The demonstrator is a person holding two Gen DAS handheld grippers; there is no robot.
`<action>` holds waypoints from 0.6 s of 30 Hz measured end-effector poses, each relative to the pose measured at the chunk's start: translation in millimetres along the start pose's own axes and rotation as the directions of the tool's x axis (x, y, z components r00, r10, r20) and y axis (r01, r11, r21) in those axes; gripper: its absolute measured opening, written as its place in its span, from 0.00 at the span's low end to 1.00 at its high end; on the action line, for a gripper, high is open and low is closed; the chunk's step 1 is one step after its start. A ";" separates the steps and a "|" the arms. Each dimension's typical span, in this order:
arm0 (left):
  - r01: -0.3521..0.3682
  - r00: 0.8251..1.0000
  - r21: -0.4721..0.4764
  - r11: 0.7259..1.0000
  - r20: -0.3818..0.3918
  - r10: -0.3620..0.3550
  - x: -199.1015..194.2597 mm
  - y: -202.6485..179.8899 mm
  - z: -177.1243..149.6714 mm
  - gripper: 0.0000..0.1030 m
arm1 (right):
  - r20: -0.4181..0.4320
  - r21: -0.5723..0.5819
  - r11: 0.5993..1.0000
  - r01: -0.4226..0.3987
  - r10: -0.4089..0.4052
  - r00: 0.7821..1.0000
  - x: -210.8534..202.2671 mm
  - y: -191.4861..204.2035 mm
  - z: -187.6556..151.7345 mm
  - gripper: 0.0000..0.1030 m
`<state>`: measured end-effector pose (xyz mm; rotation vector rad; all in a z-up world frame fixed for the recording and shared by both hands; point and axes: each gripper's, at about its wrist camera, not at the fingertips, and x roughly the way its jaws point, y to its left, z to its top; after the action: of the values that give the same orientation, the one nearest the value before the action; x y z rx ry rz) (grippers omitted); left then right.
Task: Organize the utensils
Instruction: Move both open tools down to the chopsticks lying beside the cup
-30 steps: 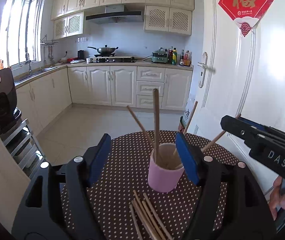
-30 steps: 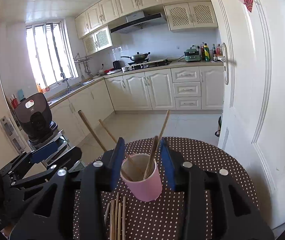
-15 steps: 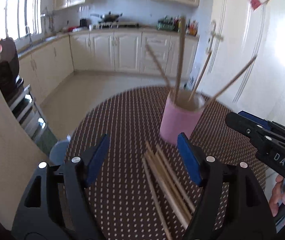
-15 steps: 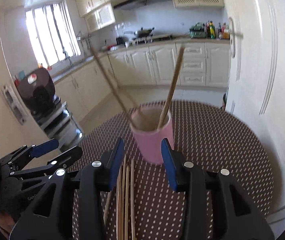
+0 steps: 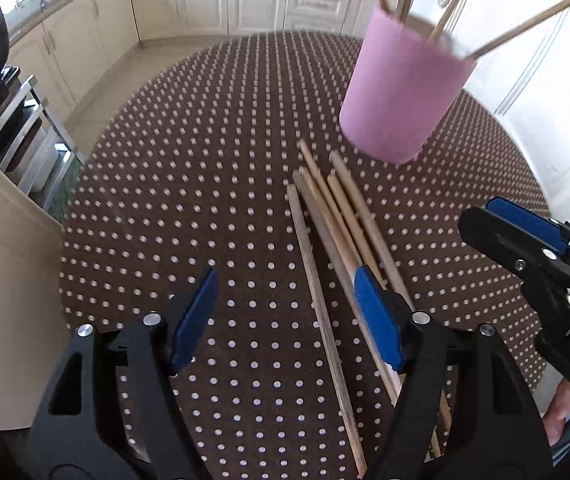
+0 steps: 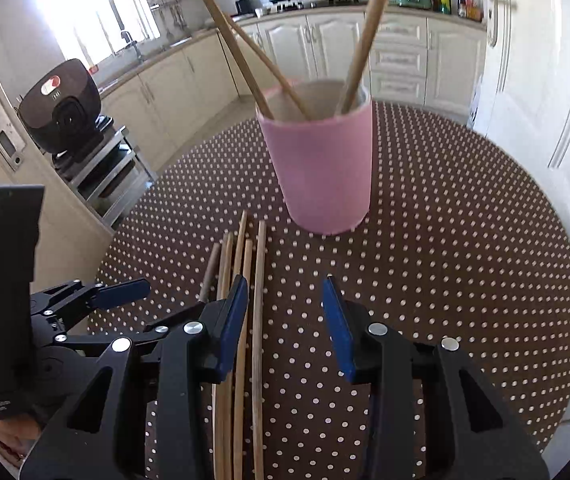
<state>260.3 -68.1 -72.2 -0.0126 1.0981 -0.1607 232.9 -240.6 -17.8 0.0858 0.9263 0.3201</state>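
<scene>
Both grippers open over the loose chopsticks, nothing held.

Left wrist: left gripper [image 5: 285,316] jaws wide apart, pointing steeply down at the brown polka-dot tablecloth [image 5: 189,184]. Loose wooden chopsticks [image 5: 333,216] lie in a bundle on the cloth, about 5 or 6; exact count unclear. 1 stick runs between the jaws, the others pass under the right-hand pad; pads clamp nothing. Pink cup [image 5: 401,92] stands just past the far ends of the sticks, 4 chopsticks leaning in it. Right gripper [image 5: 525,240] is at frame right, a hand [image 5: 569,412] under it.

Right wrist: right gripper [image 6: 285,312] jaws part open, empty. Chopsticks [image 6: 261,264] lie mostly under its left-hand pad, 1 just inside the gap. Pink cup [image 6: 321,168] ahead, upright. Left gripper [image 6: 97,300] at lower left, beside the bundle.
</scene>
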 end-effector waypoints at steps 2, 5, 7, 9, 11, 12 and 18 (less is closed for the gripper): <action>0.003 1.000 -0.007 1.000 -0.017 -0.003 7.8 0.1 0.8 0.68 | -0.021 -0.005 1.000 -0.005 0.005 1.000 4.5 -3.2 -2.8 0.36; -0.005 1.000 -0.007 1.000 -0.011 0.005 10.7 -0.4 1.2 0.68 | -0.045 -0.017 1.000 -0.008 0.007 0.999 8.1 -4.3 -3.3 0.35; -0.011 1.000 -0.007 1.000 -0.007 0.011 12.9 2.4 3.5 0.68 | -0.064 -0.028 1.000 -0.011 0.009 0.998 11.7 -3.2 -3.2 0.32; -0.011 1.000 -0.006 1.000 -0.007 0.011 13.3 3.6 4.1 0.68 | -0.088 -0.037 0.999 -0.017 0.013 0.996 17.3 -2.1 -1.7 0.29; -0.009 1.000 -0.007 1.000 -0.006 0.009 14.0 6.5 5.7 0.68 | -0.106 -0.046 0.999 -0.022 0.017 0.994 21.6 -0.3 -0.8 0.29; -0.009 1.000 -0.010 1.000 -0.006 0.009 14.6 8.4 7.4 0.68 | -0.110 -0.050 0.998 -0.024 0.018 0.994 24.1 2.5 -0.2 0.28; -0.048 0.999 -0.002 0.999 -0.007 0.048 20.2 16.1 12.9 0.59 | -0.156 -0.075 0.997 -0.024 0.012 0.988 39.4 12.3 4.9 0.22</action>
<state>282.7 -55.9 -85.6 0.0121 1.1045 -0.1165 255.9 -216.6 -42.6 -0.0015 1.0670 0.3831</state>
